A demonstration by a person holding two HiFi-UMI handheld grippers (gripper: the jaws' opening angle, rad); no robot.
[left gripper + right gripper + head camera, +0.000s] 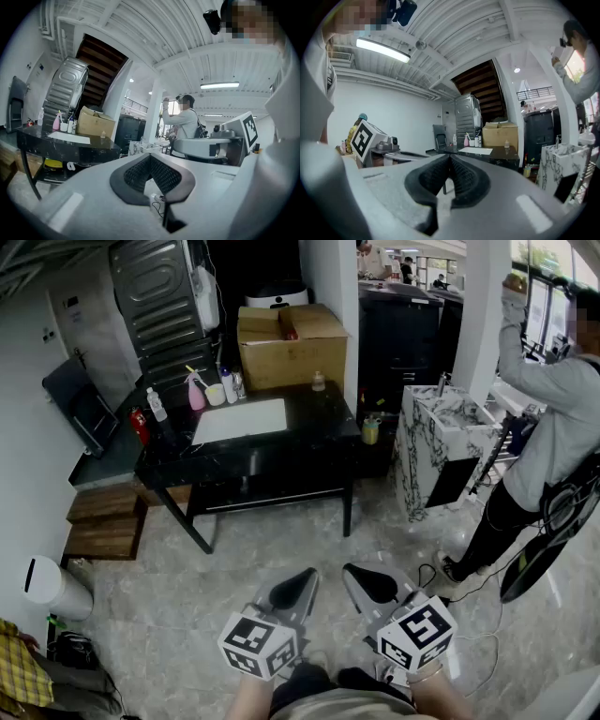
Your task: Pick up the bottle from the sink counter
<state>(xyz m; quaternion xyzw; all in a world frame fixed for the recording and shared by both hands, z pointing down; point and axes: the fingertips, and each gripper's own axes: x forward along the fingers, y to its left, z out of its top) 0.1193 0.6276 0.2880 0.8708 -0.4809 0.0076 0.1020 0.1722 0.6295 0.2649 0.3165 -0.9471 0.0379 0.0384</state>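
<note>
Bottles (228,386) stand clustered at the back left of the black counter (281,451), well apart from me across the floor (178,601), so I carry my left gripper (304,580) and right gripper (360,577) low and side by side, both pinched closed on nothing.

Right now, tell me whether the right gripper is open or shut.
Shut: the right gripper shows its pads meeting at the tips, nothing between them.
</note>
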